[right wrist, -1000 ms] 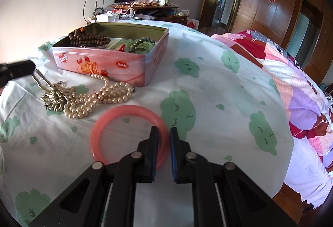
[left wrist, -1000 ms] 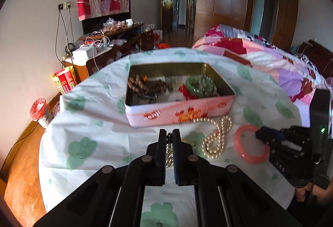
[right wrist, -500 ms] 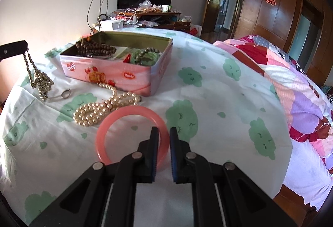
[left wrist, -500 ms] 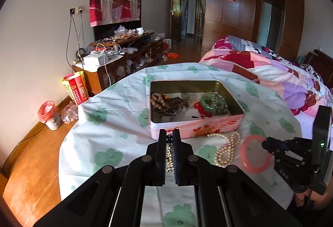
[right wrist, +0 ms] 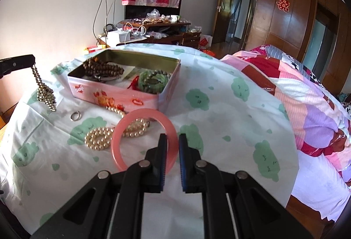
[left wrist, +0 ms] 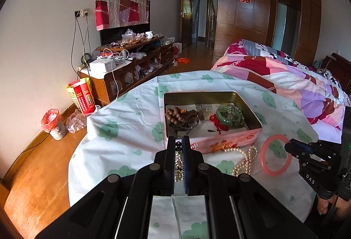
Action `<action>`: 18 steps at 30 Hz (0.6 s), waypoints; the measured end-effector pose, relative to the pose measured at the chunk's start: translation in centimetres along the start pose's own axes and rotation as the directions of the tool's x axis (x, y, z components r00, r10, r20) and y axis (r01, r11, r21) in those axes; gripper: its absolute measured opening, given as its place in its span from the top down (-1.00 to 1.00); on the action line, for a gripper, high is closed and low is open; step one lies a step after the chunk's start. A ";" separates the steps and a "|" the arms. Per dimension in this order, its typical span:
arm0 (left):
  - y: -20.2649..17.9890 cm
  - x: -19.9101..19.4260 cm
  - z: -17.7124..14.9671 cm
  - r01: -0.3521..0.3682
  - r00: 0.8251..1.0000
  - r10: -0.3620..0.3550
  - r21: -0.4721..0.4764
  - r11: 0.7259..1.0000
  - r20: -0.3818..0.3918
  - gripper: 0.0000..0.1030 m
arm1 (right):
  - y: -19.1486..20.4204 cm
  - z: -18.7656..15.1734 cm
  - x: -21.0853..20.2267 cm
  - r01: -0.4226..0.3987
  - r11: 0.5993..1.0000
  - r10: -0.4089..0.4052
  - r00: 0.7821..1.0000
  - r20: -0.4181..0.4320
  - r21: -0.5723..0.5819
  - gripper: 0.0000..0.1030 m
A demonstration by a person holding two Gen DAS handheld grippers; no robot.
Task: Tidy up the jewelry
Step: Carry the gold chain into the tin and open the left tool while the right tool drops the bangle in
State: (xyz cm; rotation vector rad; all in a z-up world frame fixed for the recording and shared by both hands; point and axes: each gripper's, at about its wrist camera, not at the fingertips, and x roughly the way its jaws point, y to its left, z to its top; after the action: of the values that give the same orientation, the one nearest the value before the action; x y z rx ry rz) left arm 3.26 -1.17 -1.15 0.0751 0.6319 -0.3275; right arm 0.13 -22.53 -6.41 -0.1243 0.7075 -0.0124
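Note:
My left gripper [left wrist: 178, 144] is shut on a gold bead chain [left wrist: 178, 164], which hangs clear above the table, left of the tin; the chain also shows in the right wrist view [right wrist: 45, 94]. My right gripper [right wrist: 171, 140] is shut on the rim of a pink bangle [right wrist: 142, 136] and holds it tilted up off the cloth; the bangle also shows in the left wrist view [left wrist: 275, 154]. An open pink tin [left wrist: 230, 142] holds brown wooden beads [left wrist: 182, 117] and a green bead bracelet [left wrist: 229, 115]. A pearl necklace [right wrist: 105, 136] lies before the tin.
A small metal ring [right wrist: 75, 116] lies on the green-patterned cloth [right wrist: 219, 111] near the tin. A bed with a patchwork quilt [left wrist: 296, 85] is right of the table. A cluttered wooden cabinet [left wrist: 131, 63] stands along the far wall.
My left gripper has lifted the gold chain off the cloth and risen well above the table. My right gripper has raised the pink bangle, which now tilts up off the cloth.

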 end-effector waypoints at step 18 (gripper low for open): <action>-0.6 1.0 4.8 -0.003 0.999 0.001 0.051 0.999 0.051 0.92 | -0.2 5.0 -0.3 0.001 0.999 0.002 0.997 0.082 -0.040 0.77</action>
State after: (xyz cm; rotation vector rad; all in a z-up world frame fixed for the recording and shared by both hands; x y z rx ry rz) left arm 6.53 -2.81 2.13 0.1156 0.5732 -0.3426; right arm 3.15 -22.20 -2.38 -0.1619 0.6258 0.0077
